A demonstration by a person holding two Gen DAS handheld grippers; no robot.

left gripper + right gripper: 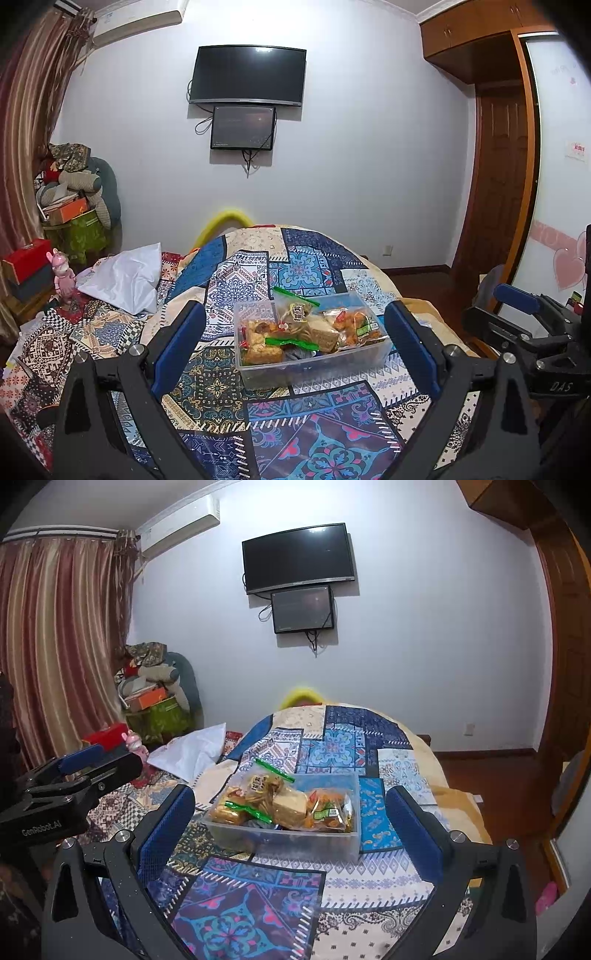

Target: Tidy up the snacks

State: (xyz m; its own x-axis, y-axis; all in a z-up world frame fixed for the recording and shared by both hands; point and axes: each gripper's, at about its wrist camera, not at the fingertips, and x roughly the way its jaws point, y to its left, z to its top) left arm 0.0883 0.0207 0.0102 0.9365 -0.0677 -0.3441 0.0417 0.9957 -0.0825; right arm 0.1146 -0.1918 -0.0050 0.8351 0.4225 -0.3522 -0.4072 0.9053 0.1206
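A clear plastic box (314,363) sits on a patterned patchwork quilt (317,435) and holds several wrapped snack packs (325,326), some with green seal strips. It also shows in the right wrist view (284,836), with its snacks (291,806). My left gripper (295,347) is open and empty, its blue pads wide apart, held short of the box. My right gripper (291,827) is open and empty, also short of the box. The right gripper shows at the right edge of the left wrist view (524,325), and the left one at the left edge of the right wrist view (74,775).
The quilt covers a bed (369,886). A white pillow (125,277) and a pink toy (64,275) lie at the left. Stacked boxes and cushions (74,199) stand by the curtain (55,646). A TV (247,75) hangs on the far wall. Wooden wardrobe (509,192) at right.
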